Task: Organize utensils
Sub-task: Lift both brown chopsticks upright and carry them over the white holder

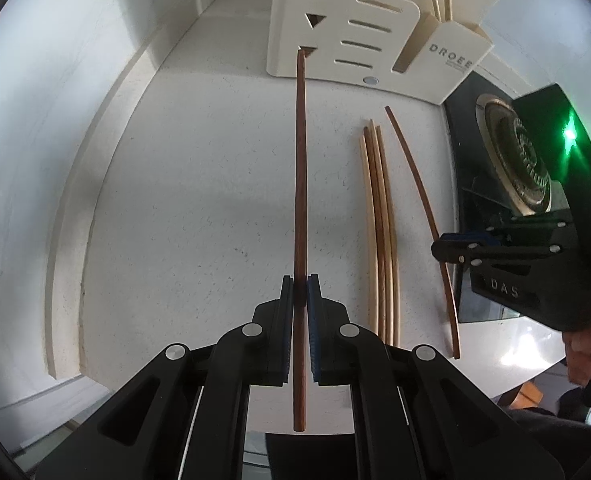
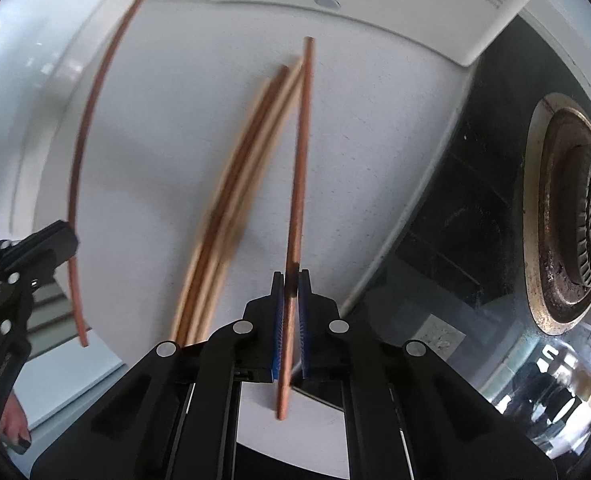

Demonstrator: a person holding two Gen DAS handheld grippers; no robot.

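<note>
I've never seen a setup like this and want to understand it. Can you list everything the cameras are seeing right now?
held chopsticks: two, dark brown, one clamped in the left hand-held gripper, one clamped in the right hand-held gripper
loose chopsticks: four, light and dark wood, bundled on the counter between the two held ones
utensil rack: one, cream, slotted, at the back of the counter
counter: one, white speckled
stove burner: one, brassy on black glass, right of the counter
left hand-held gripper: one, black with blue pads, shut
right hand-held gripper: one, black with blue pads, shut
hand: one, gripping the right handle
</note>
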